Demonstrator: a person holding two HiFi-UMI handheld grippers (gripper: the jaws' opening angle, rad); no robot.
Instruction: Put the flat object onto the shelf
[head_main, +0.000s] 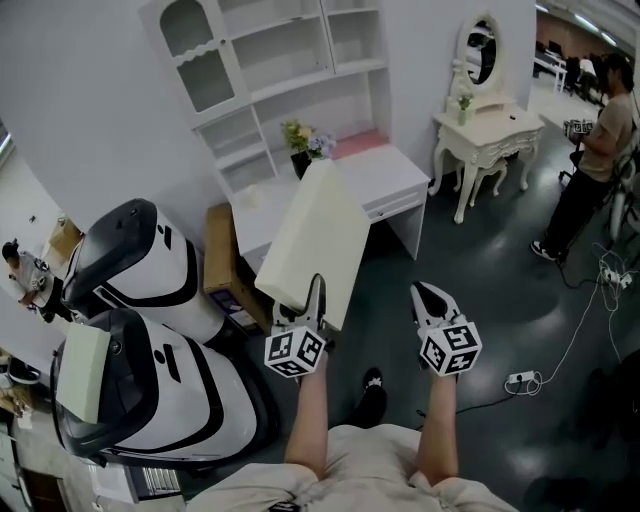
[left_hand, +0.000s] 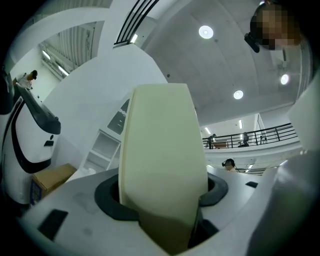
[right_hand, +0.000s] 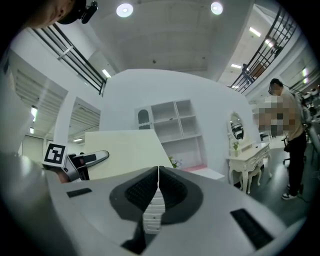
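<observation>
At the left, the flat object (head_main: 318, 235) is being gripped by its lower edge in the fingers of the left gripper (head_main: 312, 300). It is being held up, tilted, in mid-air, well short of the shelf (head_main: 270, 60) above the table (head_main: 395, 172). Likely best: it is being fed edge-first into a wide bay, the flowers (head_main: 305, 140) being cleared, since a one-end grip is being levered by its length. It is showing as cream, thick, smooth, rectangular and probably stiff. At the right, the right gripper (head_main: 428, 298) is being carried with fingers pressed together on nothing.
</observation>
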